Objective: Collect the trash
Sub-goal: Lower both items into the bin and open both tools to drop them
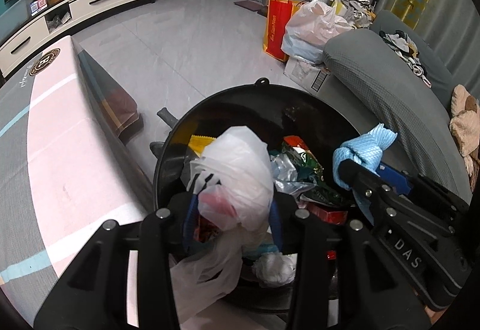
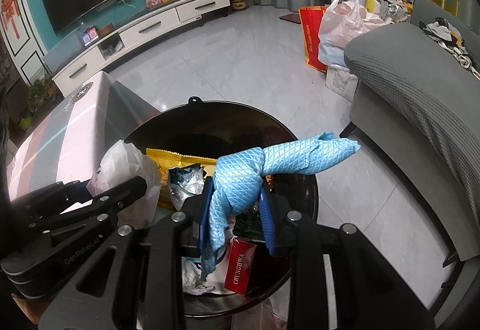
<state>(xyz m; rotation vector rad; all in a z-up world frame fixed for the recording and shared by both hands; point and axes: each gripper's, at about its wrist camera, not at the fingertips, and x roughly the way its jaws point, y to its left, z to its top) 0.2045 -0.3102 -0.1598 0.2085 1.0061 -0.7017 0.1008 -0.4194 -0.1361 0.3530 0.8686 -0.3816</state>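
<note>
A round black trash bin (image 1: pixel 210 102) (image 2: pixel 303 189) stands on the floor below both grippers, holding wrappers, a yellow packet (image 1: pixel 202 142), a red carton (image 2: pixel 241 267) and crumpled tissue (image 1: pixel 274 268). My left gripper (image 1: pixel 232 210) is shut on a white plastic bag (image 1: pixel 240 162) and holds it over the bin. My right gripper (image 2: pixel 237 210) is shut on a light blue cloth (image 2: pixel 270 162), also over the bin. The right gripper with the cloth (image 1: pixel 360 153) shows at the right in the left wrist view. The left gripper (image 2: pixel 132 189) shows at the left in the right wrist view.
A table with a pink and grey cover (image 1: pixel 60 132) stands close on the bin's left. A grey sofa (image 1: pixel 390 90) is on the right. Bags and a box (image 1: pixel 303 30) sit on the floor beyond it. A white TV cabinet (image 2: pixel 150 27) lines the far wall.
</note>
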